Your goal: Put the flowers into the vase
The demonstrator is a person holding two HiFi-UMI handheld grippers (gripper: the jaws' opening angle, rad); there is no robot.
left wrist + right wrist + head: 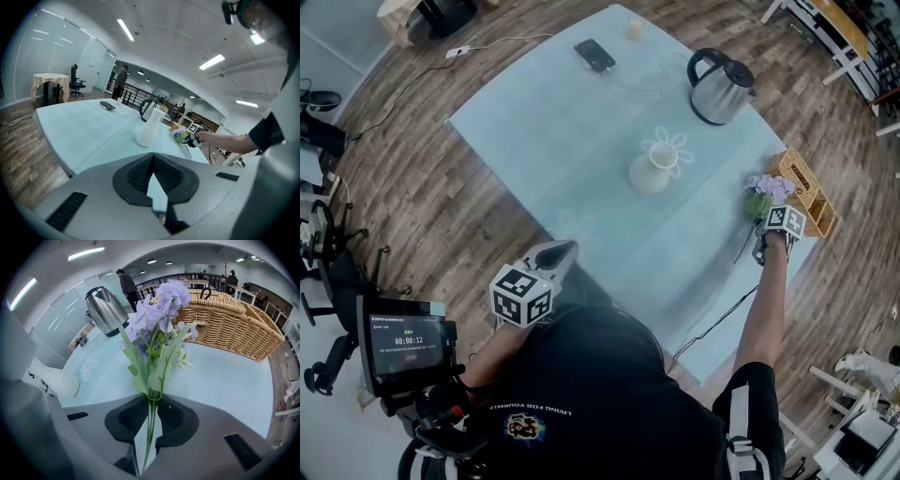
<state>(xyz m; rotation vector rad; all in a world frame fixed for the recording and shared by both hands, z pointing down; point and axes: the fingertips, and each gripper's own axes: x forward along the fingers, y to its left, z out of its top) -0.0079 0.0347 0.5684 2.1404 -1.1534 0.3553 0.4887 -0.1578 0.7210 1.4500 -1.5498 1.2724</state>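
Note:
A white ribbed vase (652, 171) stands upright near the middle of the pale blue table (553, 122); the left gripper view shows the vase (149, 131) far ahead, and the right gripper view has the vase (51, 378) off to the left. A bunch of purple flowers (766, 192) with green leaves is at the table's right edge. My right gripper (761, 249) points steeply down there. In its own view the green stems of the flowers (159, 310) run between the pads, and the right gripper (151, 404) is shut on them. My left gripper (562, 249) hovers at the table's near edge, shut and empty (153, 157).
A wicker basket (804, 190) sits just right of the flowers. A steel kettle (719, 86) stands at the back right, a phone (594, 54) with a cable and a small cup (636, 28) at the far end. A screen device (408, 347) is by my left side.

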